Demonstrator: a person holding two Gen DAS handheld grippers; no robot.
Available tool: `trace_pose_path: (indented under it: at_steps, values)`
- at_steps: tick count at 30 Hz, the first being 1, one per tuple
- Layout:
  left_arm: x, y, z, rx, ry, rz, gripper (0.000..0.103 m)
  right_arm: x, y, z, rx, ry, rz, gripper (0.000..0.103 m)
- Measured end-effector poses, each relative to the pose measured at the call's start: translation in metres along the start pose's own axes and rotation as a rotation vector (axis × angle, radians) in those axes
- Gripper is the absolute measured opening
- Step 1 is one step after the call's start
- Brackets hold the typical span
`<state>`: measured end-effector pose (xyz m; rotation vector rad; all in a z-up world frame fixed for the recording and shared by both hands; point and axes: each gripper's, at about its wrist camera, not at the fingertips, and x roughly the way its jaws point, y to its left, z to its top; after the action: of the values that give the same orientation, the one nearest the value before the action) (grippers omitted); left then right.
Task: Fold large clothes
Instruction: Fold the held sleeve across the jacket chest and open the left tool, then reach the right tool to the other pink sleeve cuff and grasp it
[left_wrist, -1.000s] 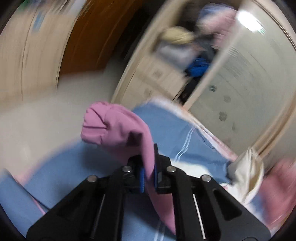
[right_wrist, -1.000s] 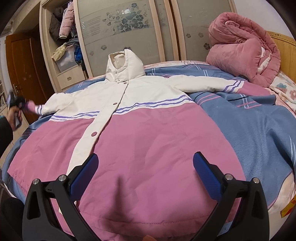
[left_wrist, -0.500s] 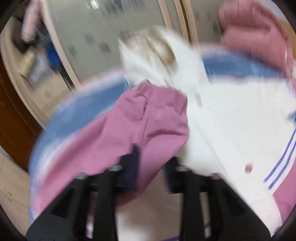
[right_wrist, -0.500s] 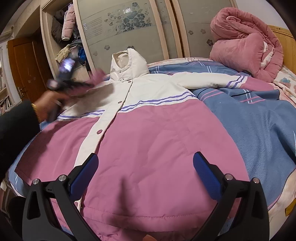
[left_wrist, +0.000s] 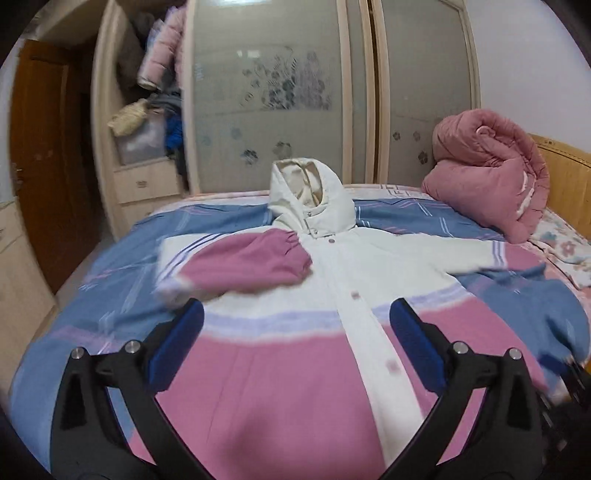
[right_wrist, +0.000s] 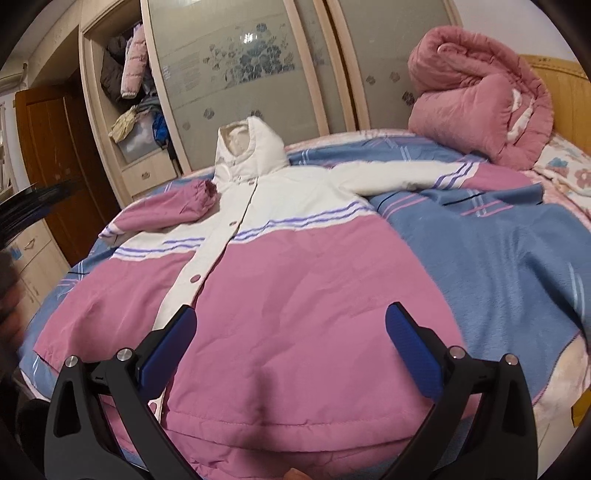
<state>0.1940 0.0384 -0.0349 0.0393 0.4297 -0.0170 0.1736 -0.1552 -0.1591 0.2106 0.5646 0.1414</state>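
A pink-and-white hooded jacket (left_wrist: 295, 387) (right_wrist: 295, 295) lies face up on the bed, hood (left_wrist: 306, 192) (right_wrist: 247, 147) toward the wardrobe. Its pink-cuffed left sleeve (left_wrist: 251, 258) (right_wrist: 166, 214) lies folded across the chest. The other sleeve (right_wrist: 406, 177) (left_wrist: 424, 254) stretches straight out to the right. My left gripper (left_wrist: 295, 310) hovers over the jacket's middle, its jaws opening wide with nothing between them. Near the hem, my right gripper (right_wrist: 291, 314) is open and holds nothing.
A blue striped blanket (right_wrist: 498, 240) covers the bed. A rolled pink quilt (right_wrist: 476, 96) (left_wrist: 487, 173) sits by the wooden headboard (right_wrist: 569, 85). Behind stand wardrobe sliding doors (left_wrist: 277, 92), an open shelf of clothes (left_wrist: 155, 110) and a brown door (right_wrist: 48, 147).
My left gripper carried the pink sleeve cuff in from the bed's left side onto the jacket's chest, let it go and opened wide. The right gripper stayed open, shifting slightly.
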Motion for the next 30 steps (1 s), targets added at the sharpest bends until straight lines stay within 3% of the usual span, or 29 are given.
trace_pose_path:
  at_steps: [3, 6, 9, 19, 30]
  values:
    - [-0.059, -0.01, -0.033, -0.053, 0.009, 0.053, 0.101, -0.015, -0.002, -0.006, -0.006, -0.04, -0.035, 0.102]
    - [-0.088, -0.019, -0.059, -0.094, 0.074, 0.03, 0.101, -0.034, -0.001, -0.013, -0.011, -0.036, -0.073, 0.102]
    - [-0.107, -0.025, -0.077, -0.067, 0.088, 0.043, 0.101, -0.061, 0.01, -0.018, -0.037, -0.038, -0.111, 0.102]
    - [-0.143, -0.025, -0.1, -0.084, 0.107, 0.092, 0.101, -0.142, 0.037, -0.026, -0.146, -0.1, -0.197, 0.102]
    - [-0.162, -0.054, -0.102, -0.029, 0.087, 0.089, 0.101, -0.175, 0.037, -0.03, -0.132, -0.118, -0.145, 0.102]
